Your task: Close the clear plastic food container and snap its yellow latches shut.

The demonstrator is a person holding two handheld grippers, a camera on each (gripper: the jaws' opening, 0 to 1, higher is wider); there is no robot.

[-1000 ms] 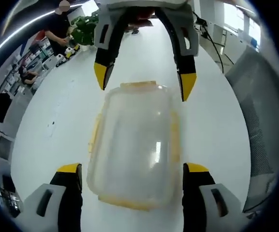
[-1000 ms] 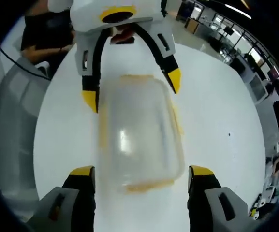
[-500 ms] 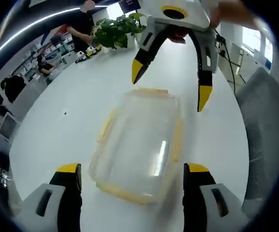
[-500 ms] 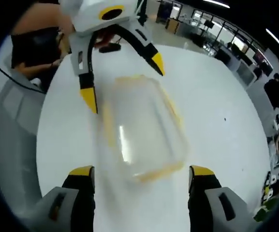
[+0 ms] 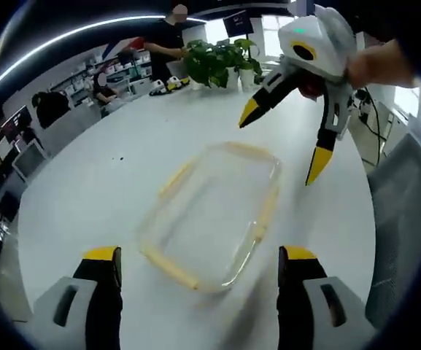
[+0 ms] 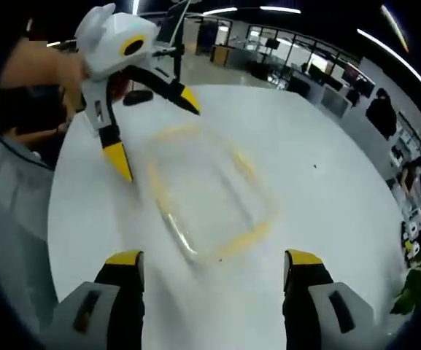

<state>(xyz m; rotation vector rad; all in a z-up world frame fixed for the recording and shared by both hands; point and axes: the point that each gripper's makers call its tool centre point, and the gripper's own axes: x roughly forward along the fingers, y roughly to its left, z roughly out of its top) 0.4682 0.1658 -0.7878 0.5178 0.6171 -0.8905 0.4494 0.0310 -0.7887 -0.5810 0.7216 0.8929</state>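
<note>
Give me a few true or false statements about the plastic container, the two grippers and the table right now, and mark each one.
1. The clear plastic food container with yellow latches lies on the round white table. True.
2. The left gripper is clamped on the container. False: its jaws stand wide apart, short of the container.
3. The right gripper is open, above the container's far end. True.
4. A red bowl sits inside the container. False: nothing is visible inside it.
5. Green potted plants stand at the table's far edge. True.

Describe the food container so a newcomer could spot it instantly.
Start at the big white round table. Near its middle, between the two open grippers, lies the clear plastic food container, a rounded rectangle. Its yellow latches along the edges set it apart from the bare white tabletop.
</note>
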